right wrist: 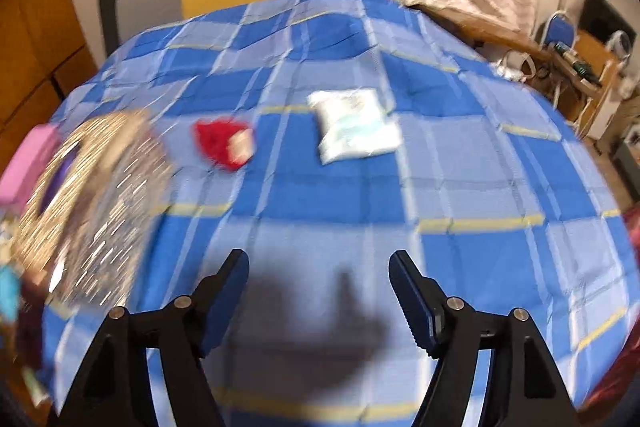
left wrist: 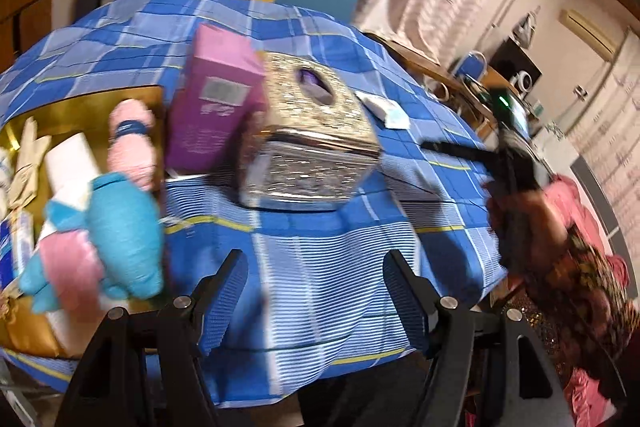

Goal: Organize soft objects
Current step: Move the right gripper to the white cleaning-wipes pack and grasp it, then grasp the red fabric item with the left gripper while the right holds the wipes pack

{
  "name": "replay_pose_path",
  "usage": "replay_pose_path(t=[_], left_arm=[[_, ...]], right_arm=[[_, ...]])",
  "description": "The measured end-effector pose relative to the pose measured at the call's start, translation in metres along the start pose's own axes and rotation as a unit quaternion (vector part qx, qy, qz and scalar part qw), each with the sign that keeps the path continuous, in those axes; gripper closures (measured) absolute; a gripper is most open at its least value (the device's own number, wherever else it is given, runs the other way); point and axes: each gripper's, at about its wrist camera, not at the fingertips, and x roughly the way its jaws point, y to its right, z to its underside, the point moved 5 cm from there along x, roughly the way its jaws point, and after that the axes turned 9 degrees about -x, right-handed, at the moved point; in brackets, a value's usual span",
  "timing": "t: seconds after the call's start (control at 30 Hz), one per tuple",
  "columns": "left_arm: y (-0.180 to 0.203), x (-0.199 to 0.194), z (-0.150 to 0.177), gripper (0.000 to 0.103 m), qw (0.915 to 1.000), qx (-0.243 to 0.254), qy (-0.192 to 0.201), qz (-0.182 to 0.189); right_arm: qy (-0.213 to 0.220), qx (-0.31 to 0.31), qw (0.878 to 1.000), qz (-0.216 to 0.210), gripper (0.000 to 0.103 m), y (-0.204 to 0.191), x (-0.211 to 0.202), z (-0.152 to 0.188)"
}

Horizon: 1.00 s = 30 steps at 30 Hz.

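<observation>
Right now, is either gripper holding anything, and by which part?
Nothing is held. The left gripper and the right gripper both stand open over bare blue checked cloth, nothing between their fingers.

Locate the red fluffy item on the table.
In the right wrist view, the red fluffy item lies on the blue checked tablecloth, between the glittery gold box at left and the white packet at right.

Both wrist cameras look forward and steeply down along their fingers, close above the blue checked tablecloth (right wrist: 320,187). Both views share the glittery tissue box (left wrist: 312,131), the white packet (right wrist: 354,125) beyond it and the far chair.
</observation>
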Motion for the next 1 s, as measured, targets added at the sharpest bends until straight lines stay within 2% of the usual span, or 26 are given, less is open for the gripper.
replay_pose_path(t=[0.03,0.2,0.3,0.43,0.57,0.67,0.8,0.9,1.0], left_arm=[[0.004,0.003,-0.001,0.032,1.0000,0.004,-0.003,0.002],[0.027,0.019,-0.010,0.032,0.9995,0.024,-0.017,0.008],[0.037,0.025,-0.017,0.032,0.9993,0.029,-0.020,0.013],[0.045,0.029,-0.024,0.032,0.9991,0.034,-0.022,0.014],[0.047,0.034,-0.030,0.032,0.9992,0.029,-0.024,0.017],[0.049,0.041,-0.036,0.032,0.9992,0.026,-0.027,0.014],[0.060,0.047,-0.045,0.032,0.9990,0.030,-0.029,0.014],[0.074,0.051,-0.056,0.032,0.9987,0.036,-0.029,0.020],[0.094,0.056,-0.070,0.032,0.9982,0.041,-0.032,0.030]], right_arm=[[0.002,0.005,1.000,0.005,0.023,0.007,0.007,-0.009],[0.008,0.048,0.999,-0.011,0.021,0.031,0.046,-0.055],[-0.002,0.047,0.999,0.004,0.021,0.035,0.073,-0.076],[-0.019,0.037,0.999,0.000,0.020,0.032,0.105,-0.090],[-0.050,0.008,0.999,0.014,0.020,0.025,0.130,-0.088],[-0.058,-0.007,0.998,0.025,0.022,0.026,0.139,-0.082],[-0.050,0.011,0.999,-0.003,0.040,0.032,0.136,-0.075],[-0.054,0.011,0.998,-0.011,0.043,0.037,0.127,-0.068],[-0.062,0.046,0.996,-0.035,0.043,0.048,0.112,-0.054]])
